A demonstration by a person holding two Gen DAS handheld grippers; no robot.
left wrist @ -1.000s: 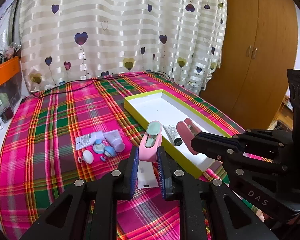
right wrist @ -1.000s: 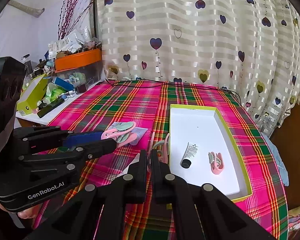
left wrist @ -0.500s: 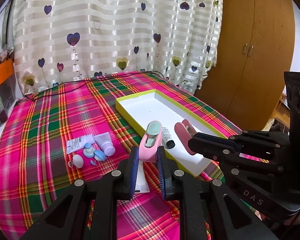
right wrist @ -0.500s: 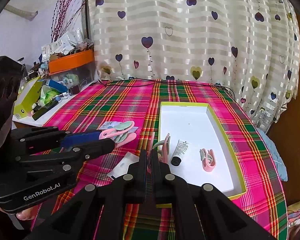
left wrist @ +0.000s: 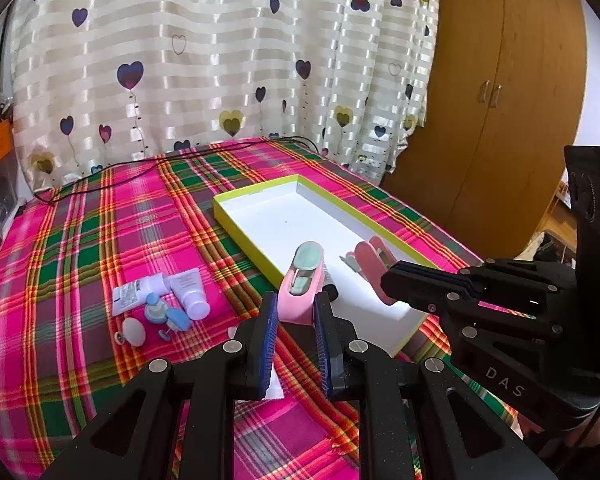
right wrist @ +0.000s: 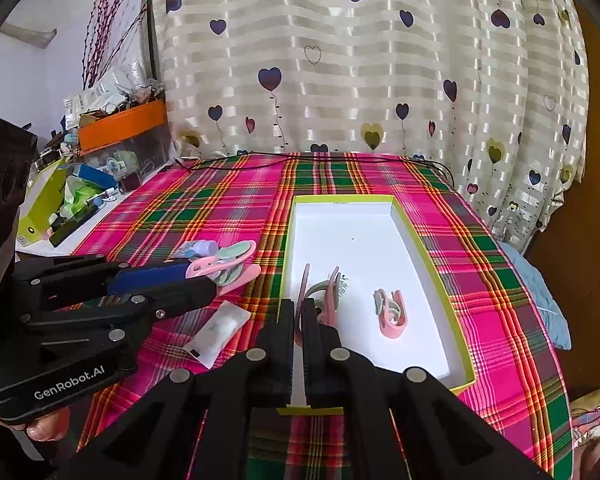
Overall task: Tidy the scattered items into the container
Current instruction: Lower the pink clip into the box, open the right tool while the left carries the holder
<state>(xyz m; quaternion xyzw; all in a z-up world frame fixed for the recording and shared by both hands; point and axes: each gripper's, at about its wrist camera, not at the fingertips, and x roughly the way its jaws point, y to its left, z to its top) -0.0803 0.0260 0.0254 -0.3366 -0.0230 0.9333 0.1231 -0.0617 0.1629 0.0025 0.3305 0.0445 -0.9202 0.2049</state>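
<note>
My left gripper is shut on a pink clip with a green pad, held above the cloth just short of the yellow-rimmed white tray. My right gripper is shut on a thin pink clip over the tray's near end. Another pink clip lies inside the tray. A white tube there is mostly hidden behind the held clip. On the cloth lie a white tube, a purple tube, small blue pieces and a white oval piece.
A white packet lies on the plaid cloth near the tray's left side. A black cable runs along the far edge by the curtain. Cluttered boxes stand at the far left. A wooden wardrobe rises on the right.
Both grippers have drifted a little toward the tray with their clips still held. The tube in the tray has slid behind the right gripper's clip.
</note>
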